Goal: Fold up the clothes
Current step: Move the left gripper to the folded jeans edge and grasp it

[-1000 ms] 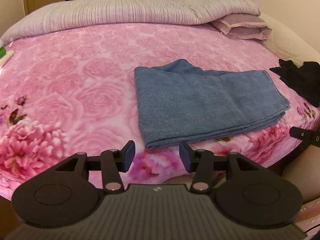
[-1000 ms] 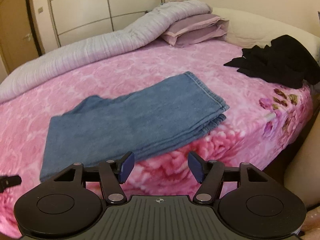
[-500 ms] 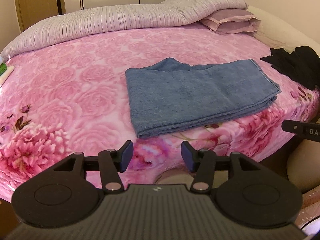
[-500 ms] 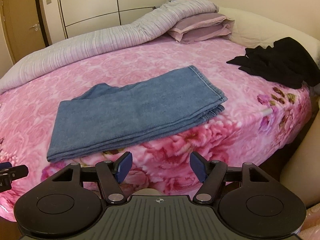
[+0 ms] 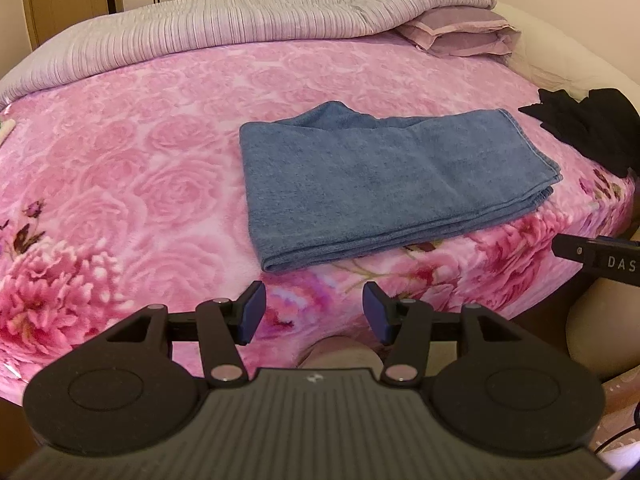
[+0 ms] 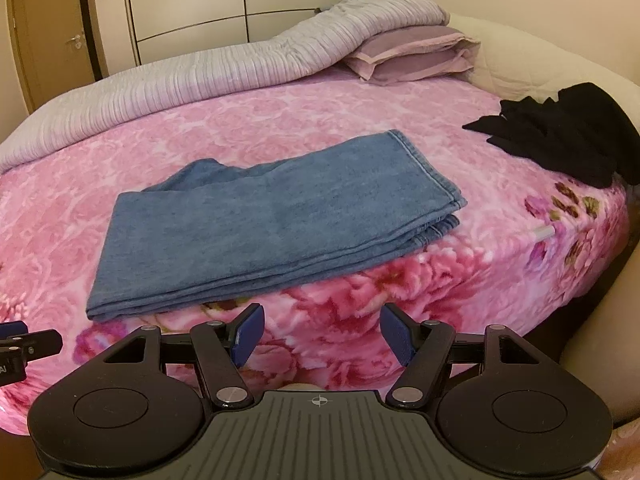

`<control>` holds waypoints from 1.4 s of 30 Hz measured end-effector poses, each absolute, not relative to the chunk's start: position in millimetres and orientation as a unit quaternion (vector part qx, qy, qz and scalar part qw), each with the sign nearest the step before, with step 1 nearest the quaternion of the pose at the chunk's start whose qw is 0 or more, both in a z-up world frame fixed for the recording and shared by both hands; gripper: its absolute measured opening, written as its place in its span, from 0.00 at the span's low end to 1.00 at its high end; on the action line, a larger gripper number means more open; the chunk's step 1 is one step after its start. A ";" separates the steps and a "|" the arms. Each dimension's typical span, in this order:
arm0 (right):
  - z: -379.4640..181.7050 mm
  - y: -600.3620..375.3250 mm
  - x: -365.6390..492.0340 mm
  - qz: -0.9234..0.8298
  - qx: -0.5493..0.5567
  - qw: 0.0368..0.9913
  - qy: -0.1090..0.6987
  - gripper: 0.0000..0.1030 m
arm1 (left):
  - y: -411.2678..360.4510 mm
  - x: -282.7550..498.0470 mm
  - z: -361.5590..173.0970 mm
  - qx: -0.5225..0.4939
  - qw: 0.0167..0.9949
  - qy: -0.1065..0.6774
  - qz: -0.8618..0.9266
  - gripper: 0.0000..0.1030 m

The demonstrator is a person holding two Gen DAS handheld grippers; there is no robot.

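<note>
Spreading slightly wider than before, both grippers' fingers (image 5: 314, 316) (image 6: 322, 334) hover empty before the folded towel (image 5: 384, 180).

Warm dim indoor light, soft shadows, sharp focus, fisheye warp w/ dark corners

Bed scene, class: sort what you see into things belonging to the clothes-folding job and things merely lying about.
Job: folded blue towel; black clothes pile; left gripper, open; right gripper, open.

Lying about: pink floral blanket; striped quilt; pillows.
</note>
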State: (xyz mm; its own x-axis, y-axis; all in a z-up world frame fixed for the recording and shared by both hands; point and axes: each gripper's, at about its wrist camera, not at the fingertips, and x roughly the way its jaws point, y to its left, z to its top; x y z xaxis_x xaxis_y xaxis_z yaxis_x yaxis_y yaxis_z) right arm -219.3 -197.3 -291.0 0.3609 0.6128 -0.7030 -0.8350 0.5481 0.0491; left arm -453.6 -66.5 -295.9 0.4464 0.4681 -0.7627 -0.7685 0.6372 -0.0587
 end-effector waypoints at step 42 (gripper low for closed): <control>-383.6 -14.0 -43.1 0.450 -0.186 0.837 0.249 0.44 | 190.8 -356.1 -396.5 -0.290 0.858 0.288 0.310 0.02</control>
State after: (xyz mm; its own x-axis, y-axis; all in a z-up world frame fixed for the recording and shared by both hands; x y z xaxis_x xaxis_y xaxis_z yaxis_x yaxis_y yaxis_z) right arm -43.1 -14.0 -383.6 0.4706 0.6609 -0.5846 -0.8463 0.5255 -0.0872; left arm -356.1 190.8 -396.5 0.6416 0.3658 -0.6742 -0.6999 0.6388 -0.3195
